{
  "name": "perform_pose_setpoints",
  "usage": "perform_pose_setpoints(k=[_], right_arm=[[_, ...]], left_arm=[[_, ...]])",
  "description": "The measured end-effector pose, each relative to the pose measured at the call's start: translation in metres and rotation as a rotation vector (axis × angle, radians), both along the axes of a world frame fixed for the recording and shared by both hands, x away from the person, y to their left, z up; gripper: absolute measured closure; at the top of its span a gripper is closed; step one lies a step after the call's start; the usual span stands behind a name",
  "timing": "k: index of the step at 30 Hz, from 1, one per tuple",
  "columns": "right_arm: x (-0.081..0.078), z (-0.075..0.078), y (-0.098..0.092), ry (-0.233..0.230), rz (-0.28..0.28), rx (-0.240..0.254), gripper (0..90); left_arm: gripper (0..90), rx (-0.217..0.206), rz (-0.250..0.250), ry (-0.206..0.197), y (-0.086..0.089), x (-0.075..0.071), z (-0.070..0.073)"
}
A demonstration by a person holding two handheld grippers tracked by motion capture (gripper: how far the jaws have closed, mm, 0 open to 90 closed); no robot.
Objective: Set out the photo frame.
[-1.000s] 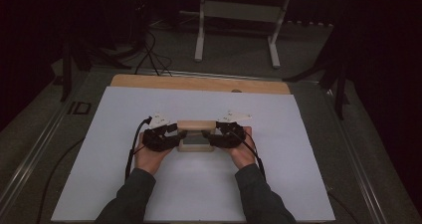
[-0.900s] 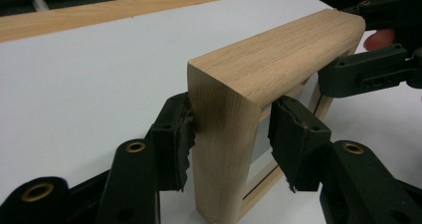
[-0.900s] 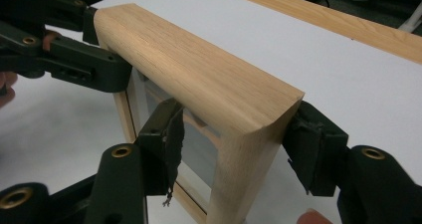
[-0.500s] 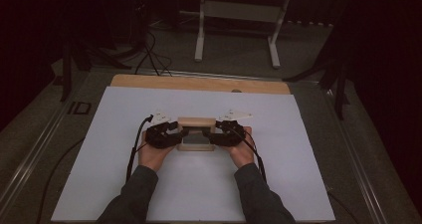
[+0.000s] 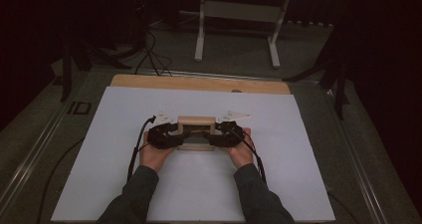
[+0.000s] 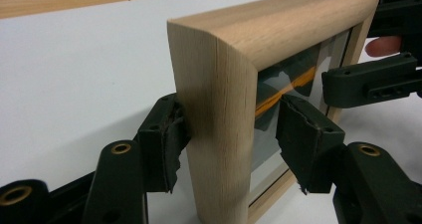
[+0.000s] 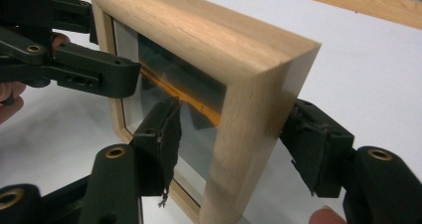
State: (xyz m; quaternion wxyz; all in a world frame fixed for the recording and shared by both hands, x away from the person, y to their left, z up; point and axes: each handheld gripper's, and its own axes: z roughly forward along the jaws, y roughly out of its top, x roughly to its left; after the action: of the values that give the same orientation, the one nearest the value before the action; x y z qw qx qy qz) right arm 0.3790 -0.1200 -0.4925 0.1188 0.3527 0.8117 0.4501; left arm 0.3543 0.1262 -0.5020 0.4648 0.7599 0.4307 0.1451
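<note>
A light wooden picture frame (image 5: 196, 120) with a glass front stands upright on the white table sheet (image 5: 199, 184). My left gripper (image 5: 180, 135) straddles its left side rail and my right gripper (image 5: 214, 135) straddles its right one. In the left gripper view the frame (image 6: 219, 109) has one pad against its outer side, while the other pad (image 6: 301, 144) stands off the glass; the jaws of this left gripper (image 6: 231, 144) have just been opening. In the right gripper view the frame (image 7: 249, 114) sits between the pads of the right gripper (image 7: 239, 144), with a gap at the glass-side pad (image 7: 166, 137).
A strip of wooden board (image 5: 199, 83) shows past the sheet's far edge. Beyond the table, white stand legs (image 5: 199, 40) and cables (image 5: 149, 50) lie on the dark floor. A cable (image 5: 135, 149) trails from the left gripper.
</note>
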Motion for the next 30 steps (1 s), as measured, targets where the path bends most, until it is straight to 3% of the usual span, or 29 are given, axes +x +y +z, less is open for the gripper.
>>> perform_pose_setpoints(k=[15,30], right_arm=[[-0.003,-0.006,-0.017,0.012,-0.019,-0.001,38.7],[-0.013,0.003,-0.031,-0.004,-0.011,-0.005,37.7]], left_arm=[[42.9,0.039,0.004,0.045,0.000,-0.006,-0.014],[41.1,0.020,0.053,0.024,0.025,-0.017,0.000]])
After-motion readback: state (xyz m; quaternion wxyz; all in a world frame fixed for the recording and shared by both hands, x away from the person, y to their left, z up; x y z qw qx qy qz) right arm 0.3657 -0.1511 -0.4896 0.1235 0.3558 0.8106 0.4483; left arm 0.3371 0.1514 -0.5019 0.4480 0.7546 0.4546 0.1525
